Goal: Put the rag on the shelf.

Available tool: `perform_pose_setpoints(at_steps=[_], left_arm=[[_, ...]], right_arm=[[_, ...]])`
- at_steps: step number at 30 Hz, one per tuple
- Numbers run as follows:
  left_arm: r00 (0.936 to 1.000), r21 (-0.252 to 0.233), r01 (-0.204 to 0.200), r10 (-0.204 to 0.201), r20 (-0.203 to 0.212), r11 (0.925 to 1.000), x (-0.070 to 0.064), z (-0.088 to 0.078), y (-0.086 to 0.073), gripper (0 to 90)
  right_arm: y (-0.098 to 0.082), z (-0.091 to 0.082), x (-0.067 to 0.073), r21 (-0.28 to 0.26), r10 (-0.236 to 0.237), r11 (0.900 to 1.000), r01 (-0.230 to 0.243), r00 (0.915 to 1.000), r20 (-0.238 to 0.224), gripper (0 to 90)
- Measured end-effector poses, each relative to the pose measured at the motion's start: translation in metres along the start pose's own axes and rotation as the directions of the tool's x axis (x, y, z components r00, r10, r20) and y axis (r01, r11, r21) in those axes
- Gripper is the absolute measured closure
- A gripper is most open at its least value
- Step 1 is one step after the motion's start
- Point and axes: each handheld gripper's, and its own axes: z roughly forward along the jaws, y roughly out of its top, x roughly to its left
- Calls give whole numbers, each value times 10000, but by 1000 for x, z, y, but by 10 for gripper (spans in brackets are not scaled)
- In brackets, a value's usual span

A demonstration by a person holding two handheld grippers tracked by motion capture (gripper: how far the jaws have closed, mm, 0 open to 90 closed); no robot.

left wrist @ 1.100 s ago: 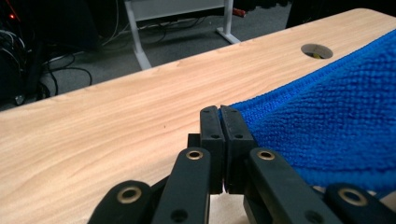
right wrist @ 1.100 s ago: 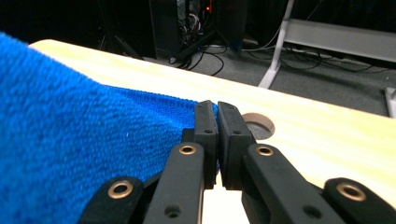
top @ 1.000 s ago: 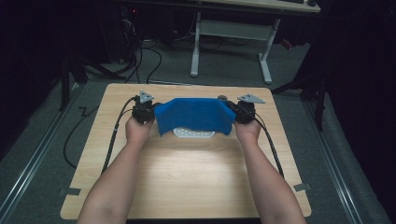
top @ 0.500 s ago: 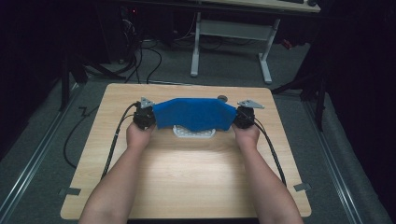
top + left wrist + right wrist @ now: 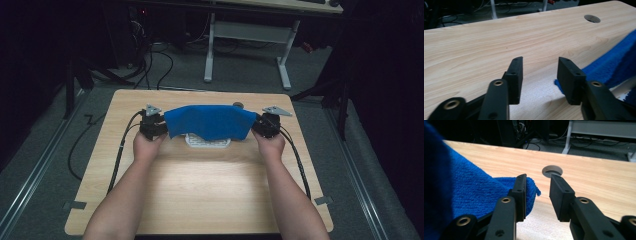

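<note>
Two tools parted at either end of a blue towel on the bench.

The left tool (image 5: 159, 126) and right tool (image 5: 261, 126) stood with jaws apart, a gap showing between each pair, and neither clamped the blue towel (image 5: 209, 121). The cloth lay spread across the far middle of the bench (image 5: 200, 195), draped over a white perforated object (image 5: 207, 142). Half a second before, it was stretched between the tools; now its corners rested on the wood just beside the jaws. The release suggested the laying-out step was likely finished.
</note>
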Motion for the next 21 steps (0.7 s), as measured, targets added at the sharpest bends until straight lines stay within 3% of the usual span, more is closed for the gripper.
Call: perform_pose_setpoints(at_steps=[8, 21], left_arm=[[9988, -129, 198, -203, -440, 9997, 3, -16, -3, 510], [9988, -166, 129, -137, -467, 9998, 2, -24, -9, 519]], right_arm=[[4, -23, -8, -347, 197, 9992, -189, 9996, 223, 644], [14, -38, -12, -680, 222, 9975, -205, 9995, 240, 543]])
